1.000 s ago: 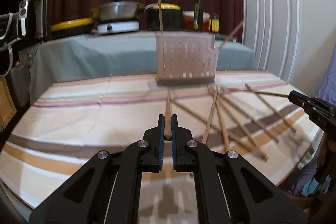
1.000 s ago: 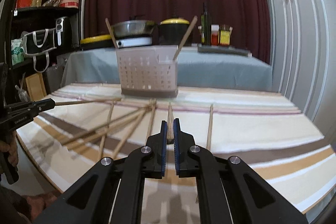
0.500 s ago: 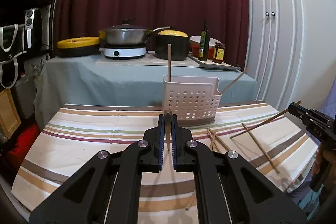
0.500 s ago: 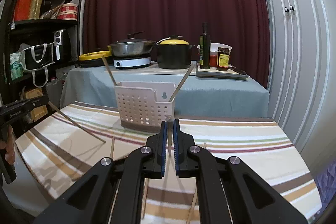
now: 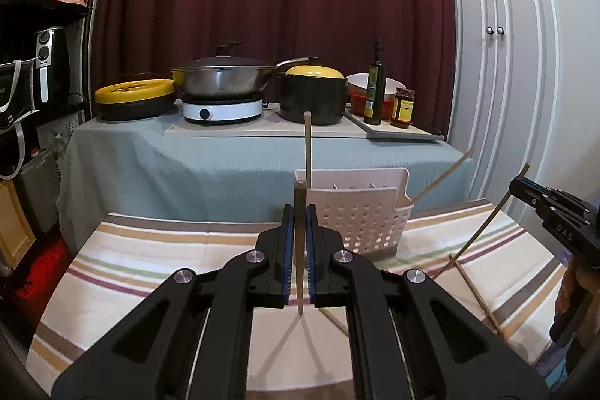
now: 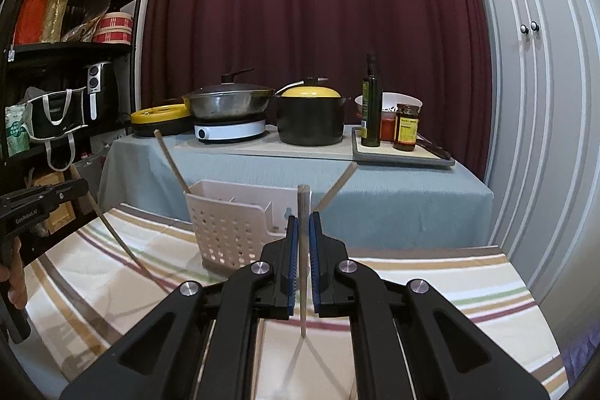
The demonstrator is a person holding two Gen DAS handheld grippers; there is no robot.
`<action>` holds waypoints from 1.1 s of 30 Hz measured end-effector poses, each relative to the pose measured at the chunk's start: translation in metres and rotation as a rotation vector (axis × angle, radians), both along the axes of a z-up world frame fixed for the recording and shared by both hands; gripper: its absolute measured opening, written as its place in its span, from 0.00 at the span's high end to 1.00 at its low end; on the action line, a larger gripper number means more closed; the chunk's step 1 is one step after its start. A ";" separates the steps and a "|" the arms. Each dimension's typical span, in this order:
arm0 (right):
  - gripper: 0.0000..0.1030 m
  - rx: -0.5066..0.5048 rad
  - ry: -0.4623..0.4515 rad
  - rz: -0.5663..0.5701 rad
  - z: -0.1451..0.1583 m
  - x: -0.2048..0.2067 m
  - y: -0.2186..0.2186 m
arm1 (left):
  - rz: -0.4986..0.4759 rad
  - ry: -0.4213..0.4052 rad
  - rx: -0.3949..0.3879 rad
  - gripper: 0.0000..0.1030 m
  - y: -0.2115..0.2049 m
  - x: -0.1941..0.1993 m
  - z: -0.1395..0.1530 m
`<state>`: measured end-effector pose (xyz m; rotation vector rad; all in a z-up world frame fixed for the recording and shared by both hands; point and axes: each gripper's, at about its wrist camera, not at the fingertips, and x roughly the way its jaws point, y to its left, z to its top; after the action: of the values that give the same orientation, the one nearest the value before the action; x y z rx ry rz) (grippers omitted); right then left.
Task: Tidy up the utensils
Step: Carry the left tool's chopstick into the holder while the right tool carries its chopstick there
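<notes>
Each claw, left (image 5: 299, 242) and right (image 6: 303, 250), grips one chopstick (image 5: 300, 250) upright above the striped worktop (image 5: 150, 272), the white basket (image 5: 360, 216) just ahead.

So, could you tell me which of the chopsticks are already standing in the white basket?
Two: one upright chopstick at the white basket's left end, and one leaning chopstick at its right end. The others are clamped in the left gripper and right gripper, or lie on the cloth.

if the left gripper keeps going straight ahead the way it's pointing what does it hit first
Most likely the white perforated basket, near its left end, where a chopstick already stands. The left gripper, shut on its own chopstick, has only striped tablecloth before it. Depth is hard to judge.
</notes>
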<state>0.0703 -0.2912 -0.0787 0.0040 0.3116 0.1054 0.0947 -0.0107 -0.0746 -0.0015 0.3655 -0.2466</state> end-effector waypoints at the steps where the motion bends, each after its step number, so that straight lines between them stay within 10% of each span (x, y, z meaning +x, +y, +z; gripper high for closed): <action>1: 0.94 0.004 -0.001 0.001 0.000 0.003 0.000 | -0.002 -0.001 0.000 0.94 -0.001 0.003 0.000; 33: 0.94 0.095 -0.247 0.079 0.118 0.074 0.003 | -0.076 -0.263 -0.046 0.94 -0.052 0.084 0.130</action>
<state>0.1443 -0.2877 0.0389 0.0723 0.0594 0.1967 0.1789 -0.0631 0.0555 -0.0001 0.0979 -0.3265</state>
